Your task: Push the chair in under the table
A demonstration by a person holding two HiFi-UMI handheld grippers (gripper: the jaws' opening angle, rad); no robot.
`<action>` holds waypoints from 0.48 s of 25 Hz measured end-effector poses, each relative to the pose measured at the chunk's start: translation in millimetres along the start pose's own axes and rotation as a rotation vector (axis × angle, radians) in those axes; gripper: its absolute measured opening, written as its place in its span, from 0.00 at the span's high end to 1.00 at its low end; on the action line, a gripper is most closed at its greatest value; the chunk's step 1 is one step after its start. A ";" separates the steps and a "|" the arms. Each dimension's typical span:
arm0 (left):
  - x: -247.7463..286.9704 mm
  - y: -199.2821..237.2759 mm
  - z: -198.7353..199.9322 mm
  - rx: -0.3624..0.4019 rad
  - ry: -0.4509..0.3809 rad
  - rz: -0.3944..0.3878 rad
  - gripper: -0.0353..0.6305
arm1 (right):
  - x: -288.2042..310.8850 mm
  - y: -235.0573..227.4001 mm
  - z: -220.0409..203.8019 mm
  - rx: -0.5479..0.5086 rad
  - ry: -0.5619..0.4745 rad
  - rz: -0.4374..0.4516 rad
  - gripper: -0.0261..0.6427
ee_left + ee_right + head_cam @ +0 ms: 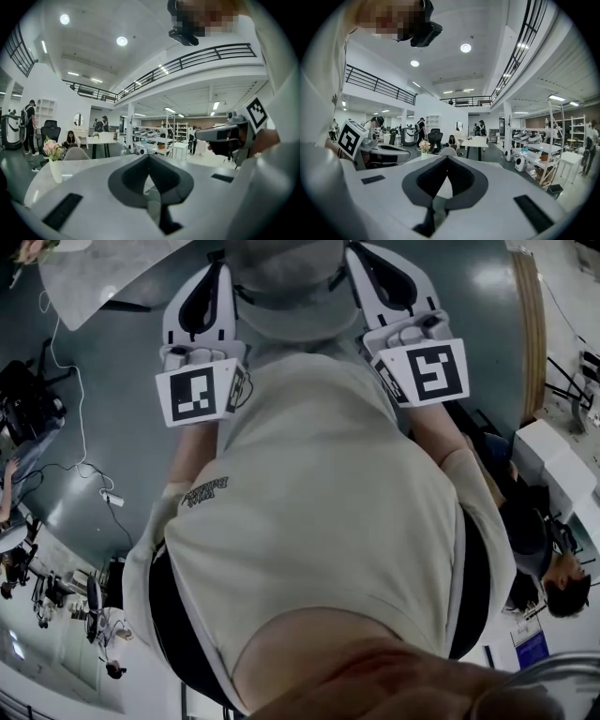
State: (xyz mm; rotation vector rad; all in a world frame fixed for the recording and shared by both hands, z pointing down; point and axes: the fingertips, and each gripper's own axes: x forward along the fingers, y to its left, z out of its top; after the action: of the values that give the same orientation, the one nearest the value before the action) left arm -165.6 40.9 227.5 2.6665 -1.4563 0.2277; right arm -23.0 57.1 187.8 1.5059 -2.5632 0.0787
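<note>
Two grippers: our left gripper [149, 161] and right gripper [446, 161] each have jaws pressed together, pinching nothing.
Chair: we take the grey chair [286, 296] between them; the counter [94, 282] lies ahead-left.
Risk: closed tips could slide off its curved back, skewing it into the counter and rocking the vase [55, 169].
</note>
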 end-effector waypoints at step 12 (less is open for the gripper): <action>35.5 -9.1 -38.0 -0.044 0.147 0.107 0.93 | 5.8 -56.9 -44.8 -0.143 0.107 0.010 0.95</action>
State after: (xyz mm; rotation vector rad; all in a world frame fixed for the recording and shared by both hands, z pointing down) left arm -142.3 22.3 271.1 2.4818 -1.5392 0.3867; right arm 29.0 30.1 230.7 1.3981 -2.4369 -0.0210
